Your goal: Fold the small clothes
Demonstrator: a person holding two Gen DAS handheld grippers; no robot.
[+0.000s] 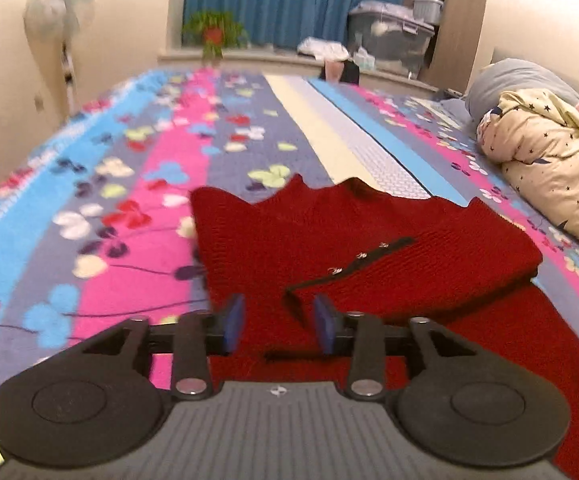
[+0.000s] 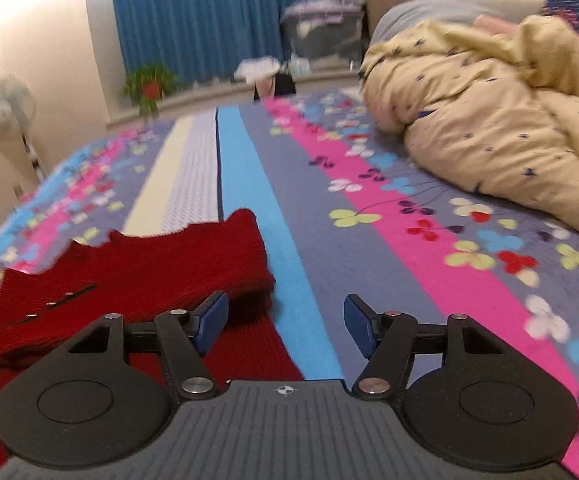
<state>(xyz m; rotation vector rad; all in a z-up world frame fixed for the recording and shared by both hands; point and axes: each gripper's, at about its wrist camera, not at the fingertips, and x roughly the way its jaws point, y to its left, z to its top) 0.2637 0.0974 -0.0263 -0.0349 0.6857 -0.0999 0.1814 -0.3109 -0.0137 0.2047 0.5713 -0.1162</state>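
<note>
A dark red knitted garment (image 1: 361,240) lies on the flowered bed sheet (image 1: 129,184), its right side folded over the middle, with a dark strip of small metal snaps across it. My left gripper (image 1: 279,324) is open and empty, just above the garment's near part. In the right wrist view the garment (image 2: 149,268) lies at the left. My right gripper (image 2: 285,324) is open and empty at the garment's right edge, its left pad over the red knit and its right pad over the sheet (image 2: 389,240).
A cream star-print quilt (image 2: 489,120) is bunched at the right of the bed, with a grey pillow (image 1: 521,80) behind it. A standing fan (image 1: 59,12) is at the left wall. A potted plant (image 1: 213,34) and storage bins (image 1: 389,36) sit by the blue curtain.
</note>
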